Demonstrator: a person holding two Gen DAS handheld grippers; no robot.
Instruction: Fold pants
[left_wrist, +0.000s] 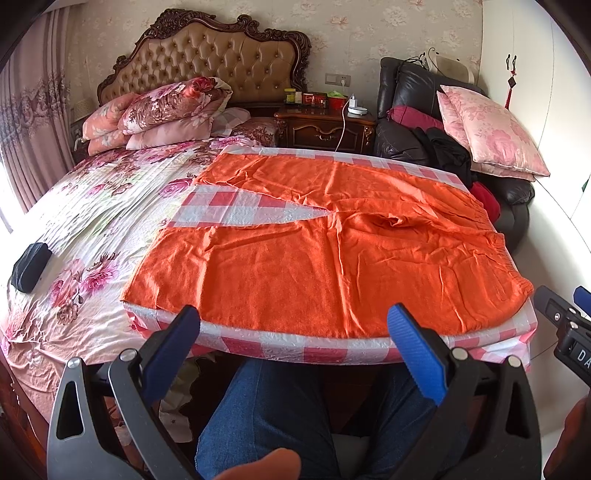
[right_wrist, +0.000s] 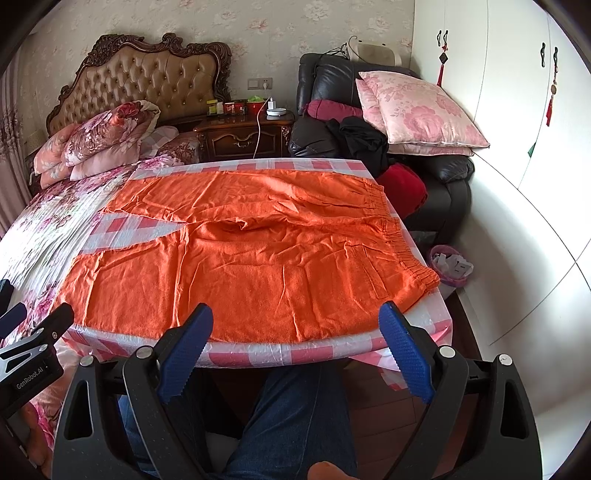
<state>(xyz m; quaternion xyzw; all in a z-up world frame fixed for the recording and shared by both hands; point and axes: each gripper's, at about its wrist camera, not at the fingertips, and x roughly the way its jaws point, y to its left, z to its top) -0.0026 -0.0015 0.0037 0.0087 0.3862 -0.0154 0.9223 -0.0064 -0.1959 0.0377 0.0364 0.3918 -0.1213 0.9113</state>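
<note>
We hold the left gripper (left_wrist: 295, 325) and the right gripper (right_wrist: 295, 325) with blue-padded fingers spread wide, gripping nothing. Directly ahead of both tools, the orange terry-cloth pants (left_wrist: 332, 236) lie flat on the pink-and-white checked board cover (left_wrist: 251, 206). The elastic waistband (right_wrist: 413, 240) lies ahead-right of the right gripper; both legs extend ahead-left.

One orange pants (left_wrist: 325, 236), two grippers (left_wrist: 295, 325) (right_wrist: 295, 325)
</note>
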